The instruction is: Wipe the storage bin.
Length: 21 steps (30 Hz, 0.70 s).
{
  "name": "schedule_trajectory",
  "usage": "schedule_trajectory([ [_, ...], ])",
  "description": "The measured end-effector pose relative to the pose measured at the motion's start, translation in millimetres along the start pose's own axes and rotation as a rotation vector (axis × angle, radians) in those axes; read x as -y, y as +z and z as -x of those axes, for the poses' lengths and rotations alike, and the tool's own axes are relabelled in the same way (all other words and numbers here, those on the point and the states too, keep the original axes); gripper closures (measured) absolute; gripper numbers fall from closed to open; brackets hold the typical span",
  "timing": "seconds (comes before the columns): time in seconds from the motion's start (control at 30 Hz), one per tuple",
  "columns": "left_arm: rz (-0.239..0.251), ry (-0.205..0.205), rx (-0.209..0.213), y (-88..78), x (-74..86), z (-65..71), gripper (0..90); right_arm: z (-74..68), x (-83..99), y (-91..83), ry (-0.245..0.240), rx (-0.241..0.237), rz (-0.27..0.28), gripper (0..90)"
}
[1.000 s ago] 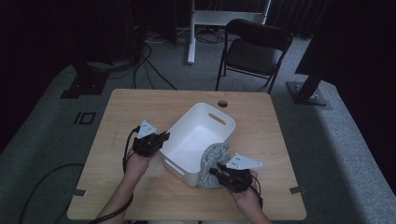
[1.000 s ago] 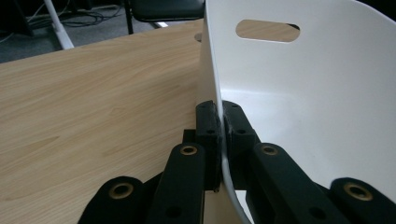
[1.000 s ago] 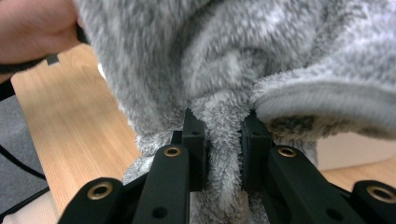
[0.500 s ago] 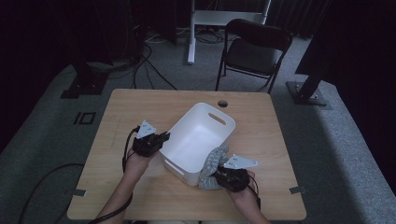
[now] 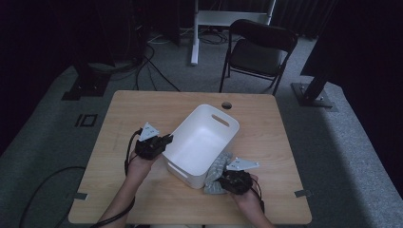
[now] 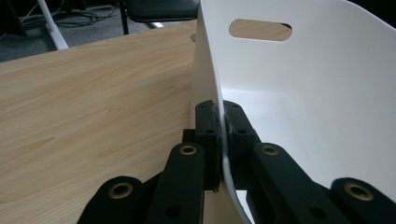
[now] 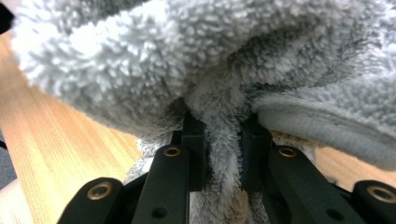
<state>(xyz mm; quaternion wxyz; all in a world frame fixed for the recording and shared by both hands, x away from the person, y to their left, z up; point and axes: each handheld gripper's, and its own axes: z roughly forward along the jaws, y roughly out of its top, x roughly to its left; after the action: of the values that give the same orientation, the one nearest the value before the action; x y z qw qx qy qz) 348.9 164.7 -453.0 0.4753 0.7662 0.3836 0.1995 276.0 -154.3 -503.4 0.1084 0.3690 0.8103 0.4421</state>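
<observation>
Left gripper (image 5: 164,141): my jaws pinch the white plastic tub's (image 5: 202,137) 9 o'clock wall, keep it steady | right gripper (image 5: 223,183): jaws clamp the fluffy grey towel (image 5: 216,168) at its 5 o'clock corner on the wooden counter (image 5: 142,107); I'd lift clear of the rim first.

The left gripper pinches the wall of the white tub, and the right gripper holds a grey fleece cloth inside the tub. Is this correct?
Not quite. The grey fleece cloth is outside the white tub, beside its near corner on the table, as the high view shows. The left gripper does pinch the wall, and the right gripper holds the cloth.
</observation>
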Motion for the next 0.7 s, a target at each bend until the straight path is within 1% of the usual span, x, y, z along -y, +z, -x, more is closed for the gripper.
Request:
schedule_trajectory([
  [0.13, 0.0, 0.003, -0.003, -0.1, 0.0, 0.2, 86.5, 2.0, 2.5, 3.7, 0.004, 0.006, -0.013, 76.2],
  [0.23, -0.001, 0.005, -0.006, -0.2, 0.0, 0.3, 86.4, 5.2, 6.6, 10.1, 0.011, 0.015, -0.047, 76.2],
  [0.27, -0.001, 0.005, -0.006, -0.2, 0.0, 0.3, 86.5, 5.2, 6.6, 10.1, 0.011, 0.015, -0.047, 76.2],
  [0.3, -0.001, 0.007, -0.017, -0.3, -0.1, 0.7, 86.4, 7.2, 8.5, 13.3, 0.012, 0.016, -0.064, 76.1],
  [0.33, -0.001, 0.007, -0.017, -0.3, -0.1, 0.7, 86.5, 8.1, 8.8, 13.2, 0.021, 0.01, -0.062, 76.2],
  [0.4, -0.002, 0.006, -0.03, -0.2, -0.3, 1.3, 86.6, 7.9, 7.7, 10.9, 0.015, 0.008, -0.064, 76.2],
  [0.43, 0.004, -0.018, -0.031, -0.1, 0.4, -0.7, 86.6, 6.5, 7.0, 7.9, 0.012, 0.006, -0.056, 76.2],
  [0.47, 0.004, -0.018, -0.031, -0.1, 0.4, -0.7, 86.6, 6.5, 7.0, 7.9, 0.012, 0.006, -0.056, 76.2],
  [0.53, 0.009, -0.026, -0.03, -0.1, 0.8, -1.5, 86.7, 1.6, 3.4, 0.8, -0.007, -0.002, -0.034, 76.2],
  [0.57, 0.011, -0.028, -0.028, 0.1, 0.8, -1.3, 86.8, -1.9, 1.4, -3.6, -0.017, -0.006, -0.015, 76.2],
  [0.63, 0.01, -0.025, -0.036, 0.2, 0.5, -0.2, 87.0, -10.5, -4.0, -13.0, -0.036, -0.019, 0.017, 76.2],
  [0.7, 0.01, -0.013, -0.041, 0.0, 0.5, 0.7, 87.0, -17.2, -7.8, -20.7, -0.032, -0.038, 0.045, 76.2],
])
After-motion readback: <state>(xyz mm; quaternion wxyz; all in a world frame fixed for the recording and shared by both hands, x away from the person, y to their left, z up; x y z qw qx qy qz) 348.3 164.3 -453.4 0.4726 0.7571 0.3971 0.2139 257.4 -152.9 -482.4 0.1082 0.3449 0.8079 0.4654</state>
